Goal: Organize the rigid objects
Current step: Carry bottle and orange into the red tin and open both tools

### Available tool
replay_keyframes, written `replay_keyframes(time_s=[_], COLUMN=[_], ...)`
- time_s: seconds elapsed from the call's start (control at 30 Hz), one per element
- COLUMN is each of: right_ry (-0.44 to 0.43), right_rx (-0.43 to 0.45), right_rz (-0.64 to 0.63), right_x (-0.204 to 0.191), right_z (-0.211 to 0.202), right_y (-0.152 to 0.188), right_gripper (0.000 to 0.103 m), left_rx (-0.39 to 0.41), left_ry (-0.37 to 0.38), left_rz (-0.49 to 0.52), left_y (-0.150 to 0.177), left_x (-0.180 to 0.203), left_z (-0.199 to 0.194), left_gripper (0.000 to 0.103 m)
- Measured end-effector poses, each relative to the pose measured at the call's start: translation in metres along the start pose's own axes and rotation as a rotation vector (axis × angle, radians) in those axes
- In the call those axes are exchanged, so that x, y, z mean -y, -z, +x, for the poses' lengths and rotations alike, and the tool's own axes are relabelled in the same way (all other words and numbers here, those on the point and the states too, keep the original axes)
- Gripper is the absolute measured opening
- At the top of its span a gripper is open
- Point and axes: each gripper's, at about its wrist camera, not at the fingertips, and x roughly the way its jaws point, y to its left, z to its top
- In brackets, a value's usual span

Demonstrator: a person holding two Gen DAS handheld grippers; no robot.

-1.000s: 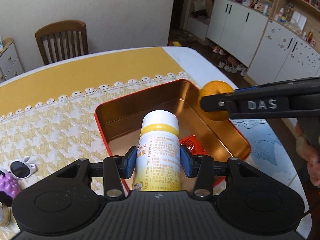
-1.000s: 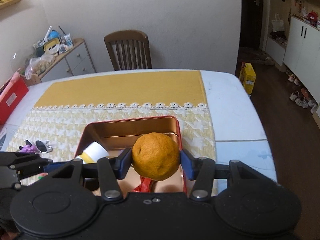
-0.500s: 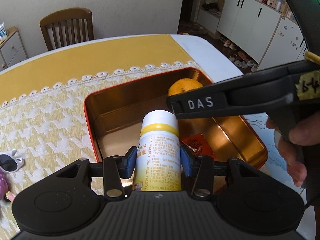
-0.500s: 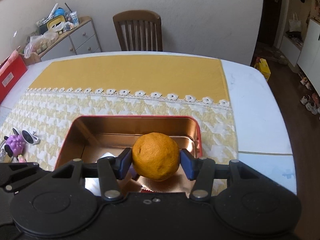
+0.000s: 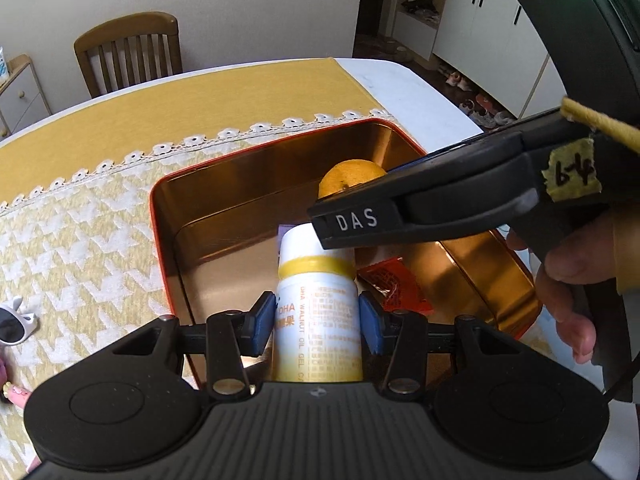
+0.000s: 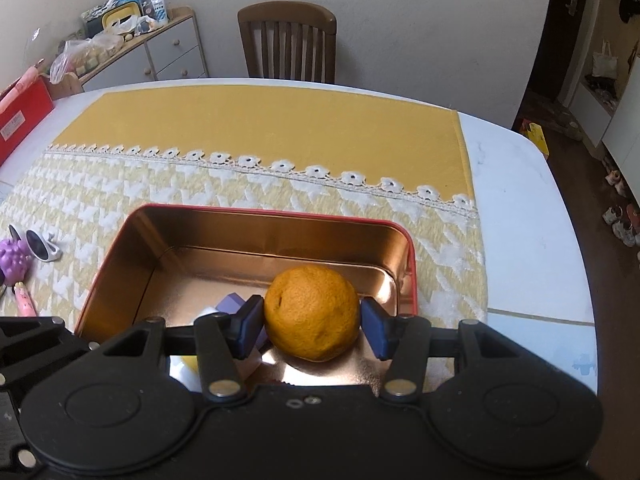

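A red-rimmed tin (image 5: pixel 158 216) with a gold inside lies on the yellow cloth. My left gripper (image 5: pixel 316 320) is shut on a white bottle (image 5: pixel 316 300) with a yellow band, tilted down over the tin's near side. My right gripper (image 6: pixel 312 320) is shut on an orange (image 6: pixel 312 312), held low inside the tin (image 6: pixel 260 210) toward its right half. In the left wrist view, the right gripper's black finger (image 5: pixel 352 220) crosses above the bottle cap, and the orange (image 5: pixel 348 176) shows behind it. A hand (image 5: pixel 576 280) holds that gripper.
Inside the tin lie a red packet (image 5: pixel 392 284) and a purple box (image 6: pixel 232 304). Left of the tin on the cloth are white sunglasses (image 6: pixel 36 244), a purple toy (image 6: pixel 14 260) and a pink pen (image 6: pixel 24 300). A wooden chair (image 6: pixel 288 44) stands behind the table.
The right gripper carried the orange from beyond the tin's right edge to low inside the tin. The left gripper sank a little with the bottle.
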Motion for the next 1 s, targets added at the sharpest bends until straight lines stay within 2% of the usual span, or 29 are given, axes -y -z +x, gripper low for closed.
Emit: replay_keyframes(time_s=[0.3,0.57,0.63,0.73,1.0], right_ry=[-0.007,-0.042,-0.044,-0.051,-0.063], right_rx=[-0.009,0.044,0.051,0.064,0.097], right_rz=[0.020,0.045,0.049,0.064,0.057], right_x=[0.003,0.005,0.005,0.005,0.002], right_z=[-0.005,-0.027,-0.032,-0.040,-0.064], right_y=[0.001,-0.006,-0.005,-0.004,0.001], right_gripper=[0.054,0.053,0.054,0.058,0.060], left_rx=[0.004,0.033,0.042,0.058,0.115], left_ry=[0.006,0.012,0.012,0.012,0.025], left_rz=[-0.027,-0.031,-0.030,-0.023,-0.014], left_y=[-0.004,-0.003,-0.003,0.000,0.006], left_x=[-0.003,-0.005,-0.005,-0.004,-0.007], left_z=[0.000,-0.014,-0.018,-0.026,-0.053], left_gripper=[0.044,0.046,0.049,0.049,0.049])
